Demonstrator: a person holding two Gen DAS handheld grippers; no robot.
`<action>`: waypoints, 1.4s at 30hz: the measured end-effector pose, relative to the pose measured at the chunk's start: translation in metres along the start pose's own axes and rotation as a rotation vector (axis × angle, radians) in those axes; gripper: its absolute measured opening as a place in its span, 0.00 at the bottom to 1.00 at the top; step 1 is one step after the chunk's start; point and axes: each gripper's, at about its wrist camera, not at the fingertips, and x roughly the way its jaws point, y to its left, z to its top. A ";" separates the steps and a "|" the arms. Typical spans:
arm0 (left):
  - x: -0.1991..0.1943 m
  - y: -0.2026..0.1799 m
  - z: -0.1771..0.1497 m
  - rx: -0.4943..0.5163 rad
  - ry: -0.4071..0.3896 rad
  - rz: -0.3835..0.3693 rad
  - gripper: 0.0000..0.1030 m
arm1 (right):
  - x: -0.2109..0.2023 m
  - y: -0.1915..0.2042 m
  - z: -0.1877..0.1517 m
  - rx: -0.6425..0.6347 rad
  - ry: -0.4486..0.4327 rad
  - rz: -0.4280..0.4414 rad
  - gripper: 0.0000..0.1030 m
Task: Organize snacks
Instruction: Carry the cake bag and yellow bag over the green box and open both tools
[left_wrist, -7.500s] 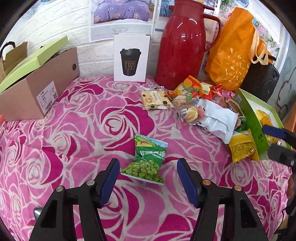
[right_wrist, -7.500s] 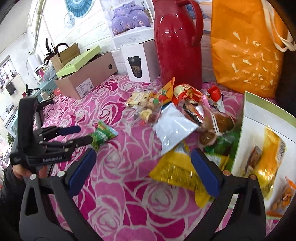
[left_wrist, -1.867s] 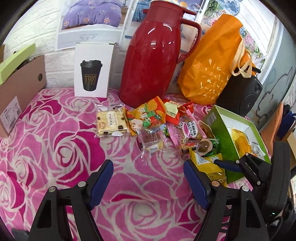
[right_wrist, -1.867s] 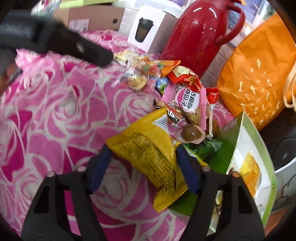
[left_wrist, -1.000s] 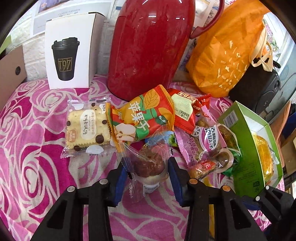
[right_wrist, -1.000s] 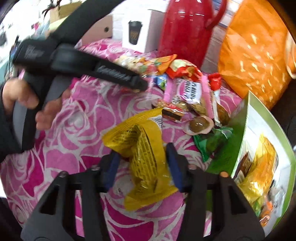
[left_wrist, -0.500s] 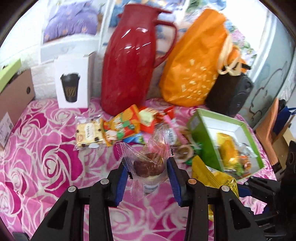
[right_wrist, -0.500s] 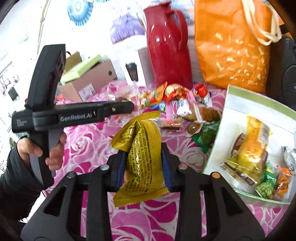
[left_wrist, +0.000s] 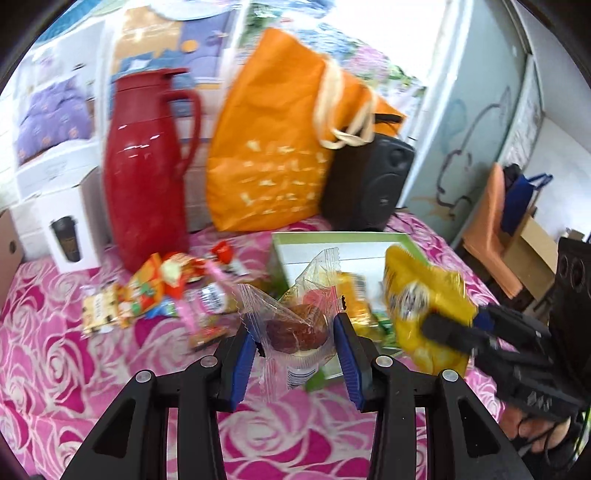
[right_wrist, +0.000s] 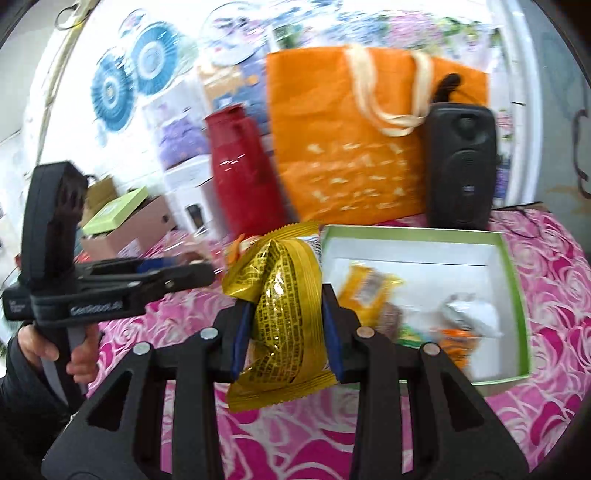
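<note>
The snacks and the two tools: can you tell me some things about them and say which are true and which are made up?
1. The left tool pinches a clear packet with a brown cake inside. True.
2. The right tool is open and holds nothing. False: it is shut on a yellow packet.
3. The green box already has snacks in it. True.
4. The red jug lies on its side. False: it stands upright.
5. A black speaker stands behind the box. True.

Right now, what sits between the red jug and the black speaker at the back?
An orange tote bag with cream handles stands between the red jug and the black speaker. The right wrist view shows it best.
</note>
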 end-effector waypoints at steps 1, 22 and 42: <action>0.003 -0.007 0.002 0.010 0.003 -0.010 0.41 | -0.004 -0.007 0.001 0.014 -0.009 -0.016 0.36; 0.085 -0.097 0.016 0.116 0.094 -0.133 0.41 | -0.016 -0.112 -0.012 0.122 -0.018 -0.331 0.36; 0.129 -0.105 0.010 0.173 0.129 -0.112 0.48 | 0.030 -0.137 0.003 0.089 0.028 -0.327 0.62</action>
